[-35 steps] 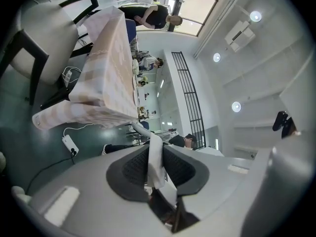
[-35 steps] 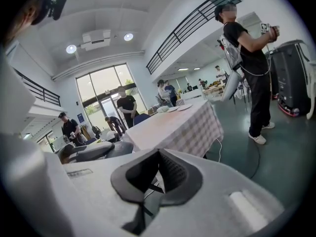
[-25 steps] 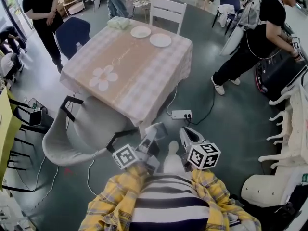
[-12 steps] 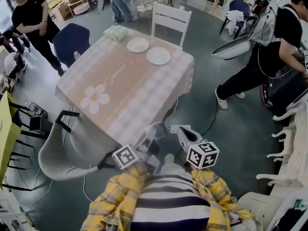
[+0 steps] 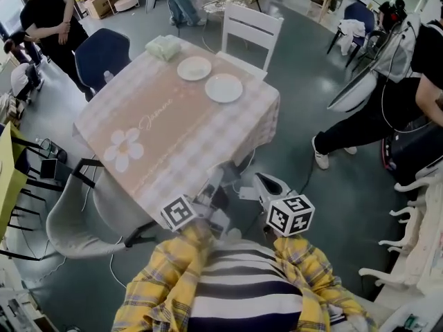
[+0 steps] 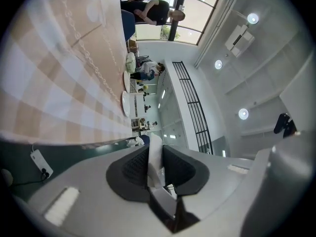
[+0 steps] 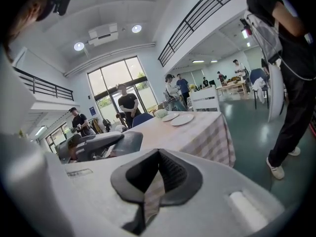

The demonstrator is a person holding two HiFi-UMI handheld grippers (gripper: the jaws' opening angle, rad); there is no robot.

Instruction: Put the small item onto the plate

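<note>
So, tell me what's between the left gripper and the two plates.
Head view: only bare checked tablecloth separates the left gripper from the plates.

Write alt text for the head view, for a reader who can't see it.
Seen from above, a person in a yellow checked shirt holds a left gripper and a right gripper near the corner of a table with a checked cloth. Two empty white plates sit at its far end, with chairs and standing people around.
</note>
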